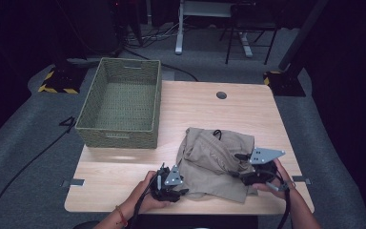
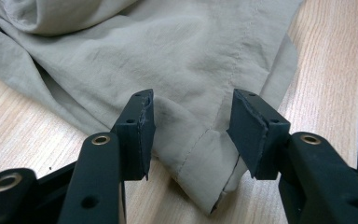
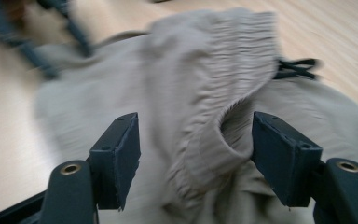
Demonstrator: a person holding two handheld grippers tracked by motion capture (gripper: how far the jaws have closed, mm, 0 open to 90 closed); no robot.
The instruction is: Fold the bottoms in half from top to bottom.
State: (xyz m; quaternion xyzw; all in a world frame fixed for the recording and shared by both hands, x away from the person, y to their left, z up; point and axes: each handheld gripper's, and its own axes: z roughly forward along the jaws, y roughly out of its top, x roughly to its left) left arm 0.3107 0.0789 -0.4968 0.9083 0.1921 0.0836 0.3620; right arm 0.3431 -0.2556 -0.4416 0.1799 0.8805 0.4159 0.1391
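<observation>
One pale wooden worktop [image 1: 124,167] sits in a dim room, grey carpet all around it, dark cables running over the floor and a white desk frame [image 1: 180,28] with a black chair [image 1: 248,28] far at the back. A round hole [image 1: 221,95] marks the worktop's far edge. Over at the far left corner stands a woven green basket [image 1: 91,114], well apart from the action. And the action is the beige shorts [image 1: 214,160], crumpled in a heap on the near right part of the worktop, a black drawstring [image 3: 296,67] poking out at the gathered waistband. The left claw [image 2: 191,135] is spread, its jaws either side of a folded hem corner, pads not pressing. The right claw [image 3: 193,156] is spread too, straddling a bunched ridge of waistband, the picture blurred there.
</observation>
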